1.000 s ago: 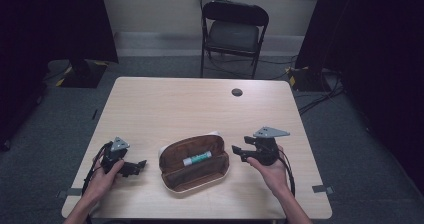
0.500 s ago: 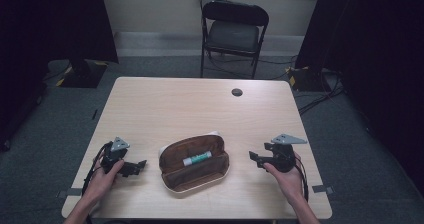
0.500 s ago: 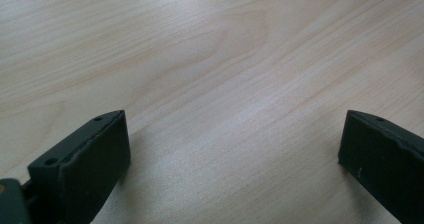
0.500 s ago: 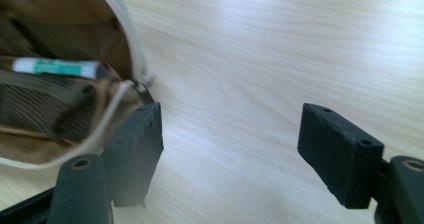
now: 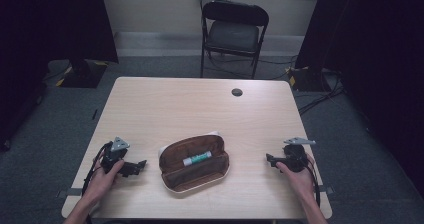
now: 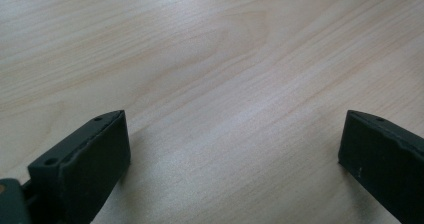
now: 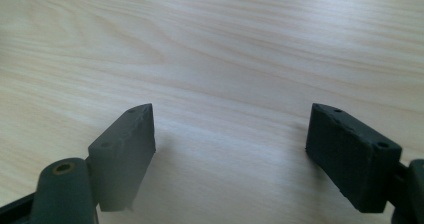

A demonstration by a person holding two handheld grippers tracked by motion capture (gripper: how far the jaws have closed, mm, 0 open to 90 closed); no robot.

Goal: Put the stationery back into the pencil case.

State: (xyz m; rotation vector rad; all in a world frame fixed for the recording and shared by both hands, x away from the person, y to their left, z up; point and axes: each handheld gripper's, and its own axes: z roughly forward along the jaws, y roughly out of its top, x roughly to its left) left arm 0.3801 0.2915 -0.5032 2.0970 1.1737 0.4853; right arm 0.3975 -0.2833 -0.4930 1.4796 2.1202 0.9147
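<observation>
a brown pouch (image 5: 195,164) lies open on the light wooden table (image 5: 200,109), near the edge closest to the person and about midway between the two grippers. its long axis runs from lower left to upper right in the high view, tilted a little off the table's near edge. inside it rests a white and green tube (image 5: 196,158) with the same slant, its green end toward the upper right and its white end toward the lower left. a bit of white (image 5: 214,133) peeks out behind the pouch's far rim; what it is cannot be told.

the left gripper (image 5: 136,167) sits on the table left of the pouch, near it but not touching, jaws aimed toward it. in the left gripper view its jaws stand wide apart over bare wood with nothing between them.

the right gripper (image 5: 270,159) sits right of the pouch, farther off, jaws aimed toward it. the right gripper view shows its jaws spread wide over bare wood, holding nothing
</observation>
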